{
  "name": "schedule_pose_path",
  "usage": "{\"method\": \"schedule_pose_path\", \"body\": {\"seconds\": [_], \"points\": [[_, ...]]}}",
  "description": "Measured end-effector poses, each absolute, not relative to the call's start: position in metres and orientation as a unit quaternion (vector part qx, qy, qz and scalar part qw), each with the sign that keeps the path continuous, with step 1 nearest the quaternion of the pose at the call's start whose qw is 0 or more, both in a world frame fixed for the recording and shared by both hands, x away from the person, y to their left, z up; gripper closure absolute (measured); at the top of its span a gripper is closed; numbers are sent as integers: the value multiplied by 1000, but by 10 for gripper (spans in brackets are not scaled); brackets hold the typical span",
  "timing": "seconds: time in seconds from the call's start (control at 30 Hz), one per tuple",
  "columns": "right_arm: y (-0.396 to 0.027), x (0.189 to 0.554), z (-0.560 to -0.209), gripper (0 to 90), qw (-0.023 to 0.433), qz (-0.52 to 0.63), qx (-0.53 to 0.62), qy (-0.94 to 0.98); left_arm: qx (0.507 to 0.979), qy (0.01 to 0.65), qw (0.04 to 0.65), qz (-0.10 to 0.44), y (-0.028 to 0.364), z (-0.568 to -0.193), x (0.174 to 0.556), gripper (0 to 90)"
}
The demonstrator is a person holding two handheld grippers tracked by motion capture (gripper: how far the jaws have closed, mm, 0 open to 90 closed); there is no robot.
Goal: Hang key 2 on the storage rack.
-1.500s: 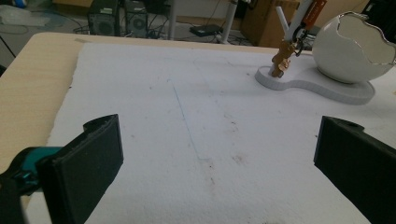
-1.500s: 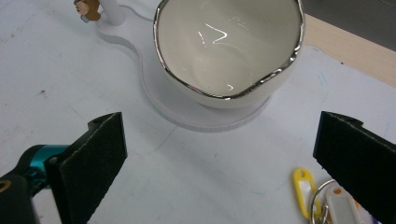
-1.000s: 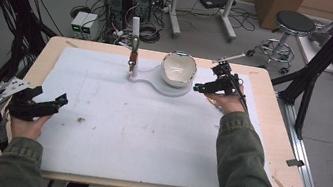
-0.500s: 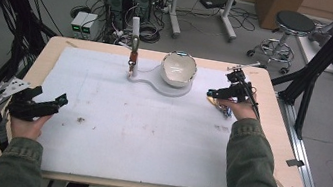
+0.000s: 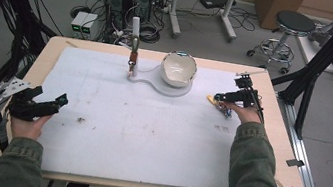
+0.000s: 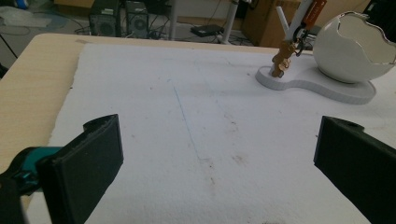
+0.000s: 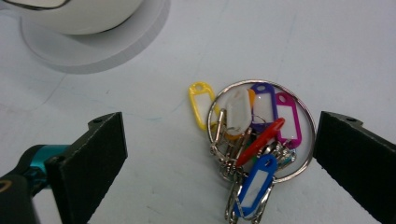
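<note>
— Our right gripper (image 7: 219, 154) hangs with its two black jaws spread wide and empty, low over the bunch of coloured plastic key tags on a big metal ring (image 7: 254, 140). The bunch lies flat on the white foam mat (image 7: 280, 42), right of the bowl stand, and sits off-centre, closer to the right jaw.

— That offset is our first worry. If we close from here, we judge the right jaw meets the ring first and shoves the bunch sideways rather than pinching it.

— And the ring is thin wire lying flat. The pads may ride over it, or catch a single loose tag, say the yellow tag (image 7: 201, 105) that sticks out to the left. Then the rest swings and could slip out as we lift.

— What lies beyond?

— The white cracked-egg-shaped bowl (image 5: 178, 68) on its flat white base (image 5: 168, 87) sits near, to the left in the high view, with the slim white-and-brass post (image 5: 134, 50) on the base's far end. A wide sweep with a dangling bunch could knock either one.

— And our left gripper (image 5: 54, 102)?

— Jaws wide apart too, holding nothing, parked near the mat's left edge, well apart from everything. No hazard there, we think, unless we forget it and drag its cable.
</note>
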State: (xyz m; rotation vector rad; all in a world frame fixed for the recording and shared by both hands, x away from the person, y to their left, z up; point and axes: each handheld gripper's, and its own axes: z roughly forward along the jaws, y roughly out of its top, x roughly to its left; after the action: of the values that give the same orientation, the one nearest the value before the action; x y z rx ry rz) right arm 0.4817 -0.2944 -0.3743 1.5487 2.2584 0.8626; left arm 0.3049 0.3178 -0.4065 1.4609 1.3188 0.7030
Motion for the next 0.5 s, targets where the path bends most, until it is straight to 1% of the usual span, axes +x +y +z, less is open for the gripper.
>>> {"method": "schedule_pose_path", "body": {"seconds": [0.17,0.2,0.27,0.33,0.37,0.4,0.47,0.5], "points": [[-300,485,-379,26,132,297,551,768,605,545,502,291,318,-406,305,18],[-300,486,-380,46,133,291,554,769,604,545,503,292,318,-406,305,18],[-300,487,-382,51,137,285,557,768,604,545,503,292,318,-406,305,18],[-300,489,-385,83,141,281,560,767,604,545,503,291,318,-406,305,18],[-300,490,-386,111,141,280,563,765,604,546,503,291,318,-406,305,18],[-301,491,-387,165,136,280,565,764,604,545,503,291,318,-406,305,18],[-301,493,-389,190,133,278,568,763,604,545,503,291,318,-406,305,18],[-301,494,-391,227,135,276,569,763,604,545,503,291,318,-406,305,18]]}}
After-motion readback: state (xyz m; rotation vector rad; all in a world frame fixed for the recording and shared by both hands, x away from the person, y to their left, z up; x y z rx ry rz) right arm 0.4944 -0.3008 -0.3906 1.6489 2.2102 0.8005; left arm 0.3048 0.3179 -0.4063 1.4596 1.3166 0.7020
